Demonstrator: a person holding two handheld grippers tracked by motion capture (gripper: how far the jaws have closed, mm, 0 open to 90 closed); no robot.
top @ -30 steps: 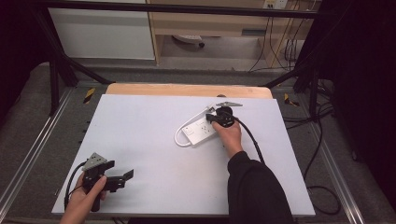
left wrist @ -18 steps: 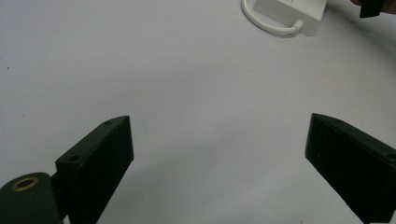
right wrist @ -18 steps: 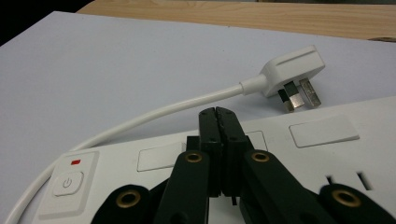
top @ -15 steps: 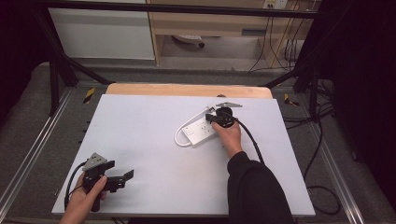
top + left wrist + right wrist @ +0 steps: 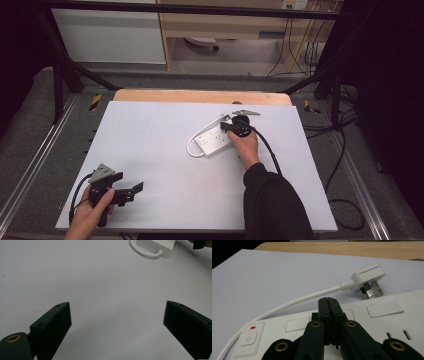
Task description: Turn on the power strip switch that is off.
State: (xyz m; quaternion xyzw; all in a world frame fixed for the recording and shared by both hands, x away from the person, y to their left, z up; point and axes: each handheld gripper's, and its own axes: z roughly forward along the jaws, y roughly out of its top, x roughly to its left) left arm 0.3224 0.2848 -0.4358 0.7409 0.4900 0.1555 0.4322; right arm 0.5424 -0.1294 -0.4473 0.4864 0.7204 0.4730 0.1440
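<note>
Two grippers work over a white table (image 5: 150,150). Right gripper (image 5: 329,302), jaws pressed together with nothing between them, sits over a white power strip (image 5: 372,322) lying toward the table's far right, its cord looping to a plug (image 5: 367,277) beside it. Left gripper (image 5: 116,322), jaws spread wide, hovers near the front left corner, well apart.

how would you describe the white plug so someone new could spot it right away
Start at the white table and find the white power strip under the right gripper, whose jaws are closed together. Follow the strip's white cable to its free end: the plug lies on the table beside the strip, the only piece with bare metal prongs.
</note>
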